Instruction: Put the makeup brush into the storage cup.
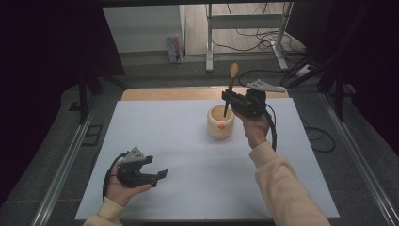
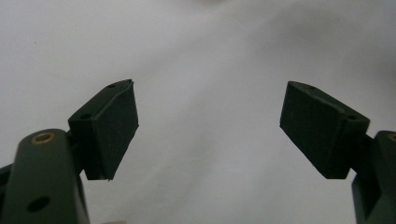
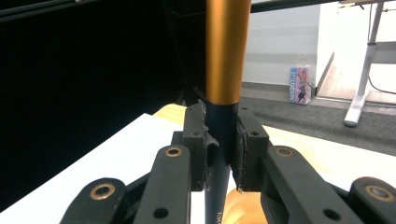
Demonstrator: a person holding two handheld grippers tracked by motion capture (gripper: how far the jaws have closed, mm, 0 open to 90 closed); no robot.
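A pale wooden cup (image 1: 220, 123) with an orange mark on its side stands in the middle of the white table (image 1: 188, 155). My right gripper (image 1: 227, 98) is shut on a long tool with a dark lower shaft and a golden wooden upper part (image 1: 231, 81); its lower end reaches into the cup. In the right gripper view both pads clamp the dark shaft (image 3: 220, 135), with the golden part (image 3: 224, 46) rising above and the cup's rim (image 3: 240, 210) below. My left gripper (image 1: 157, 168) lies in a hand near the table's front left, open, its jaws wide apart over the bare white surface (image 2: 210, 93).
A wooden strip (image 1: 169, 93) runs along the table's far edge. Behind it on the floor stand a small printed box (image 1: 174, 48), a white desk frame (image 1: 244, 28) and loose cables. Dark curtains hang on both sides.
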